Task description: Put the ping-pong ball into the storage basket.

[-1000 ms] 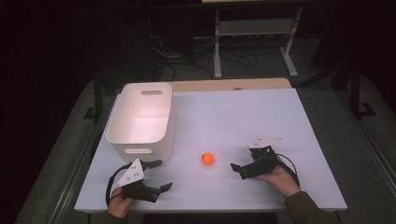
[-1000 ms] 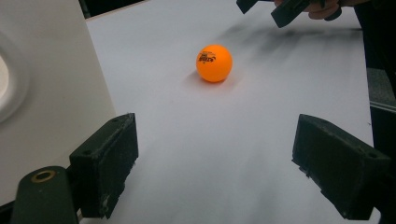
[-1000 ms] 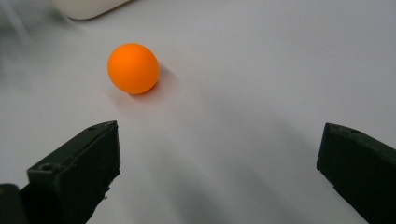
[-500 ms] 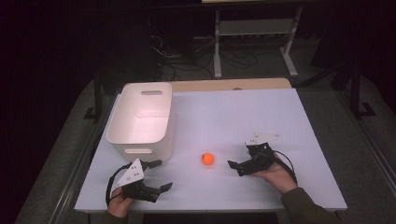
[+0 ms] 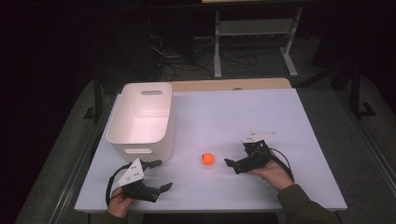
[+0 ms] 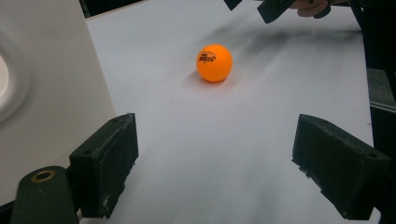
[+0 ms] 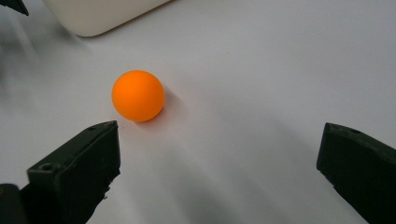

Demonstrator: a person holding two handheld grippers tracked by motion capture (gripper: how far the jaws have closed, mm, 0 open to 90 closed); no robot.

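Observation:
An orange ball point(image 5: 208, 159) point(image 6: 214, 62) point(image 7: 138, 95) lies on the white table point(image 5: 243, 112), a little in front of a white bin point(image 5: 142, 116). My right gripper point(image 5: 236, 155) point(image 7: 219, 172) is open just right of the ball, low over the table; the ball sits slightly beyond its left jaw. At the front left, my left gripper point(image 5: 162, 175) point(image 6: 215, 163) is open with nothing between its jaws, and it points toward the ball from some distance. The right gripper point(image 6: 271, 7) also appears past the ball in the left gripper view.
The bin point(image 6: 46, 70) point(image 7: 102, 14) is upright with a handle slot, close to the left gripper's left jaw. Beyond the table's far edge are a wooden strip point(image 5: 224, 85), a metal rack point(image 5: 254, 32) and cables on the dark floor.
My right gripper has slid a little left, closer to the ball. The left gripper and the ball have stayed where they were.

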